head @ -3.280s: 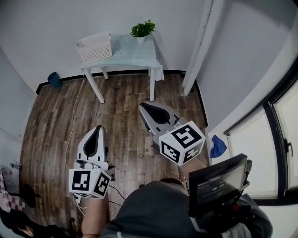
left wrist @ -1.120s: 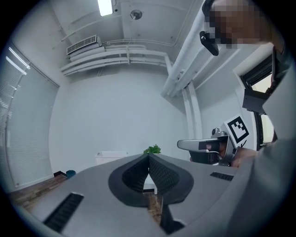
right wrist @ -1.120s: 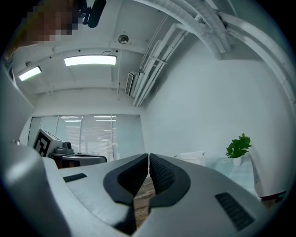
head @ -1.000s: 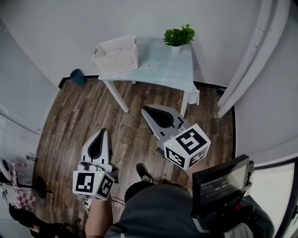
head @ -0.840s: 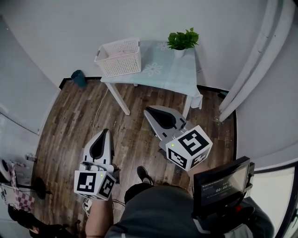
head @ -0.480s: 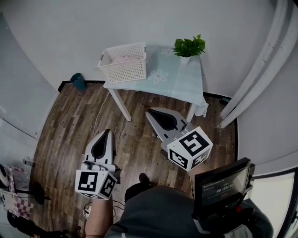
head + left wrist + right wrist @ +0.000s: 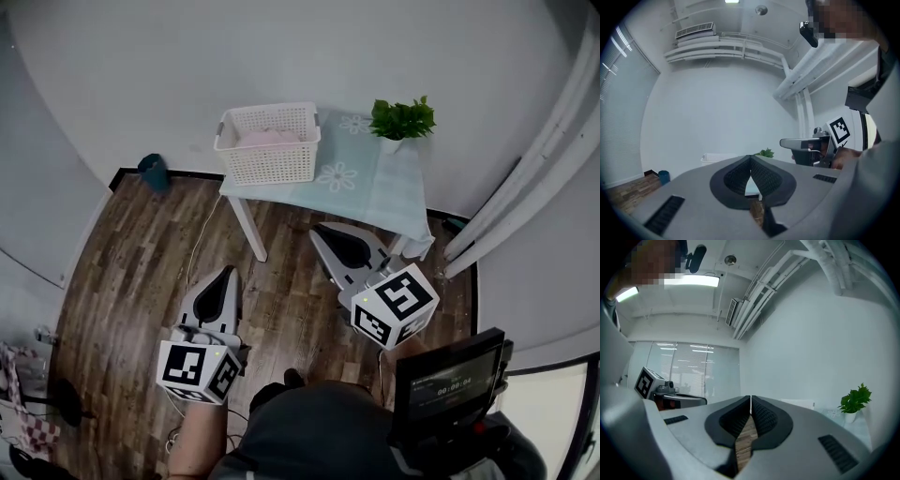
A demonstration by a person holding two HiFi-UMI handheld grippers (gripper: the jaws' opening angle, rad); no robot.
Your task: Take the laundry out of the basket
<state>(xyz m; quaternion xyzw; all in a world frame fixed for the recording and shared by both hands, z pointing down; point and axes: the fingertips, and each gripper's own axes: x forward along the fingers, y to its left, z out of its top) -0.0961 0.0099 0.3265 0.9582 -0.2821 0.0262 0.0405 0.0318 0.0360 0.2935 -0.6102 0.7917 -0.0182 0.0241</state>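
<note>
The white basket (image 7: 269,148) stood on the near left corner of a small table (image 7: 251,228) against the wall, on a pale flower-printed cloth (image 7: 375,187), and the pink laundry (image 7: 266,137) lay inside it, below the rim. A potted plant (image 7: 401,120) stood on the far right corner of the same table, well apart from the basket. Both tools were held level over the wooden floor (image 7: 141,253), short of the table and touching nothing. The left gripper (image 7: 750,158) had its jaws closed tip to tip with nothing between them, and it pointed toward the basket and plant. The right gripper (image 7: 750,398) was likewise pressed together and empty, with the plant off to its right. A dark teal object (image 7: 152,171) sat on the floor by the wall, left of the table
</note>
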